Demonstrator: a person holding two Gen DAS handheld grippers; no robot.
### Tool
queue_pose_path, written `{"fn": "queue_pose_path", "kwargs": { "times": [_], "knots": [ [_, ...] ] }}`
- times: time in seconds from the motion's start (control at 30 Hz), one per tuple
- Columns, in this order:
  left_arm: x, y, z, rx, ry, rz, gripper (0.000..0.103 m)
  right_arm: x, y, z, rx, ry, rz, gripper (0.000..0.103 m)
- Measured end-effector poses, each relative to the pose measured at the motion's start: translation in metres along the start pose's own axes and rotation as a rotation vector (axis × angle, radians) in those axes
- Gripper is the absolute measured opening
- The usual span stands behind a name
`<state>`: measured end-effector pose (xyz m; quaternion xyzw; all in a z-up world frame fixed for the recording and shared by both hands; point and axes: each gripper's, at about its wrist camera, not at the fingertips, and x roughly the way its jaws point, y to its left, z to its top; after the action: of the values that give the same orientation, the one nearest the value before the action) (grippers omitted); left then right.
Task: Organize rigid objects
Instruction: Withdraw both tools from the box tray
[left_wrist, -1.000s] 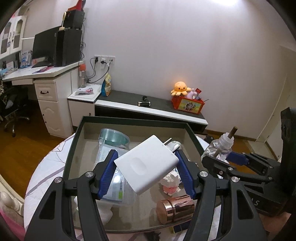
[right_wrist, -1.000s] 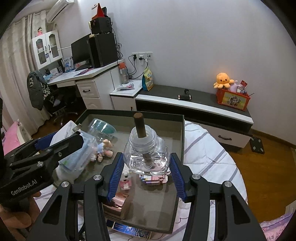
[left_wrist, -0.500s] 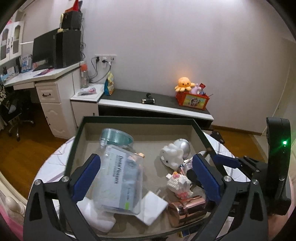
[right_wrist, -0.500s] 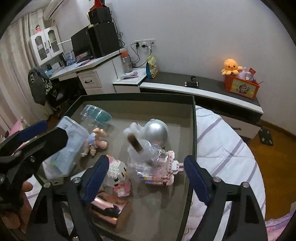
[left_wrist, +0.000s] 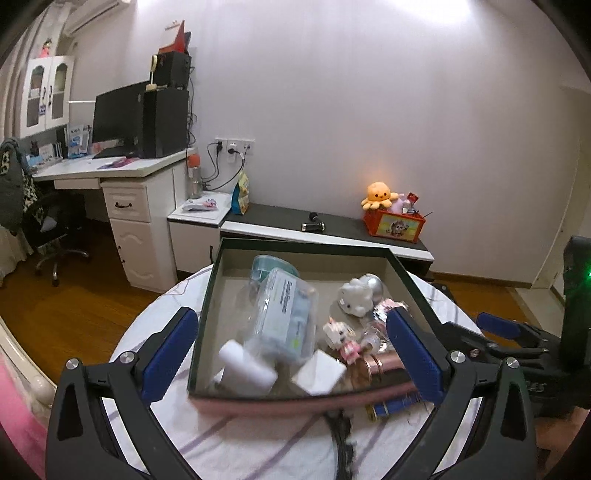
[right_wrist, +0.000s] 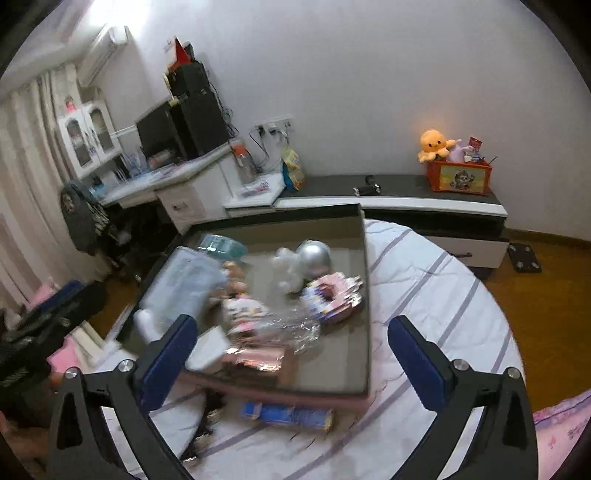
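— So, what does the box look like from where you stand?

— Your shallow box (left_wrist: 400, 271) has a dark green rim and a plain tan floor, and it sits on the round white worktop (left_wrist: 258, 443) with thin purple stripes, its far side reaching that worktop's far edge. Inside, along the left wall, lies a clear plastic container (left_wrist: 284, 314) with a pale printed label; the writing is too blurred to read. A white charger block (left_wrist: 319, 373) and a white cylinder (left_wrist: 245, 365) lie at the box's near edge.

— And the rest?

— A white animal figure (left_wrist: 356, 299) leans against a silver ball (right_wrist: 314, 256) toward the far right corner. A small pink-and-white brick figure (left_wrist: 340, 334) stands mid-box, a clear glass bottle (right_wrist: 295, 325) lies beside it, and a rose-gold tube (left_wrist: 380, 367) rests at the near right.

— Where are your fingers?

— Your left gripper (left_wrist: 288, 354) has its blue fingers (left_wrist: 170, 354) spread wide, holding nothing. Your right gripper (right_wrist: 291, 362) is opening, with nothing pressed between its fingers (right_wrist: 415, 365). A blue packet (right_wrist: 288, 413) lies on the worktop just outside the box's near edge.
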<state>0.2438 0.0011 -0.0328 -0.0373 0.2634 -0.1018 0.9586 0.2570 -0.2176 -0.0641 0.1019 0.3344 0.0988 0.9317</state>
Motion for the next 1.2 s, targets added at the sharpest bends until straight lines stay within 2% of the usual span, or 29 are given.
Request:
{"fn": "queue_pose_path", "kwargs": {
  "times": [0.13,0.27,0.47,0.63,0.9,1.2],
  "knots": [
    [-0.031,-0.007,-0.011,0.029,-0.026,0.011,0.103,-0.036,0.008,-0.016,0.031,-0.044,0.04,0.103],
    [-0.059,-0.011,-0.024,0.03,-0.038,0.008,0.103,-0.065,0.019,-0.032,0.03,-0.073,0.038,0.103],
    [-0.089,-0.015,-0.049,0.028,-0.028,0.011,0.103,-0.088,0.023,-0.052,0.028,-0.092,0.003,0.103],
    [-0.108,-0.01,-0.067,-0.012,-0.029,0.035,0.103,-0.102,0.027,-0.069,0.038,-0.103,-0.025,0.103],
    [-0.11,0.0,-0.09,-0.06,0.011,0.038,0.103,-0.109,0.031,-0.087,0.025,-0.088,-0.04,0.103],
    [-0.109,-0.002,-0.094,-0.06,0.015,0.037,0.103,-0.103,0.036,-0.091,0.014,-0.072,-0.036,0.103]
  ]
}}
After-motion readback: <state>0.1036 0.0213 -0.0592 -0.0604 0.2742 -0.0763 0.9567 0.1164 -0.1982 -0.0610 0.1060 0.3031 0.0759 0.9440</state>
